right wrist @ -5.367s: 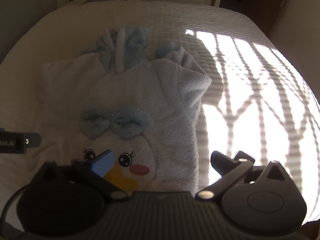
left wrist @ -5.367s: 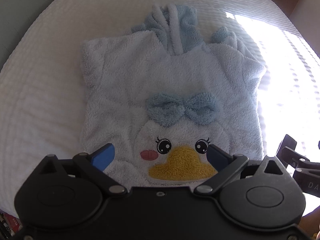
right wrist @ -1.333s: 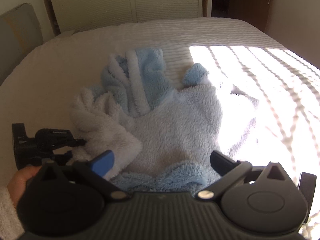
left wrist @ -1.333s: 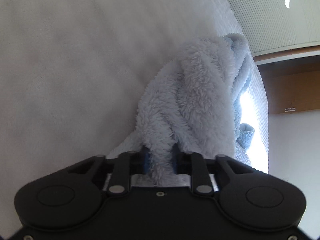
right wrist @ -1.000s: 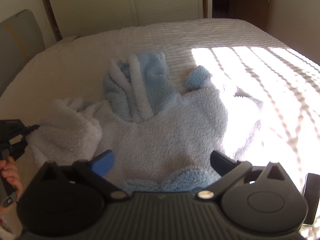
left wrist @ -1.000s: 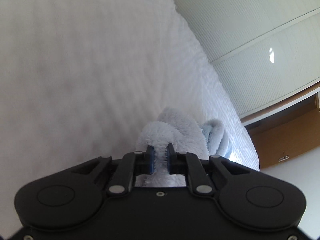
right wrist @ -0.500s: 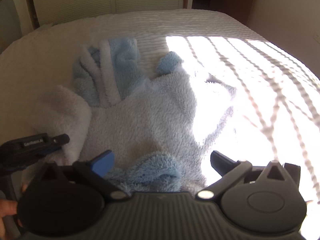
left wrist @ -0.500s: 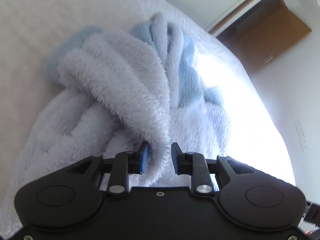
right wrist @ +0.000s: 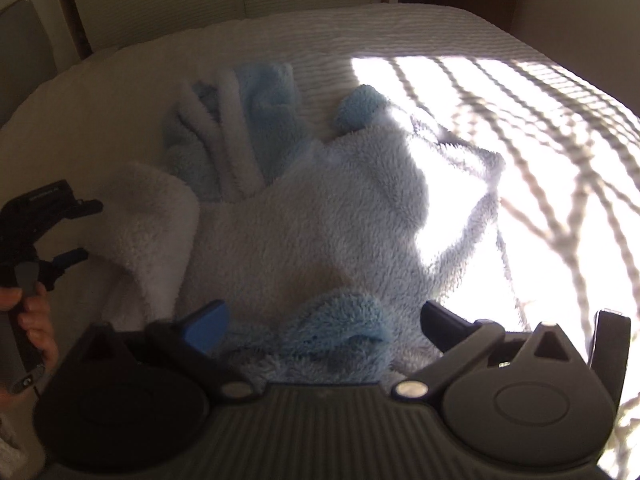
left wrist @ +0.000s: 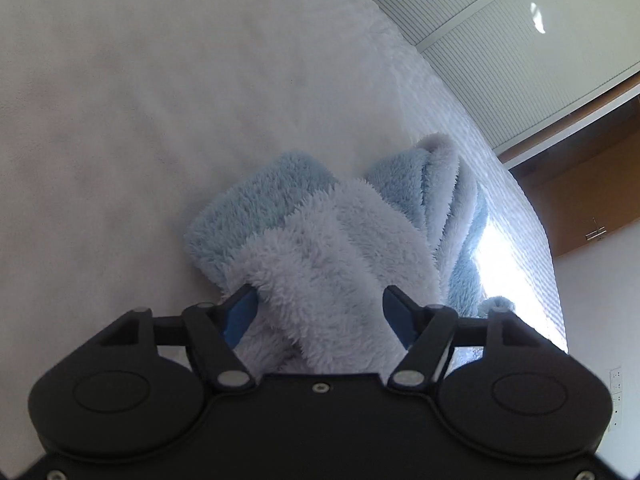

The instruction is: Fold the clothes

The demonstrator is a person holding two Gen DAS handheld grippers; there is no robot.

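No lettering is reading clearly anywhere. The fleece garment (right wrist: 320, 220) is lying crumpled on the white bed (right wrist: 400, 28), its folded sleeve (left wrist: 328, 264) sitting between the left tongs (left wrist: 320, 312), which are standing apart. The right tongs (right wrist: 324, 320) are hovering apart over its blue hem.

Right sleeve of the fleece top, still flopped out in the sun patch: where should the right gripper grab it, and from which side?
Take the light-blue cuff, the sleeve's free end. It pokes up off the bed beyond the fleece top, so it's thick and easy to pinch. Come from the sunlit right side with the open right gripper, fingers straddling the cuff, then carry it left across the body.
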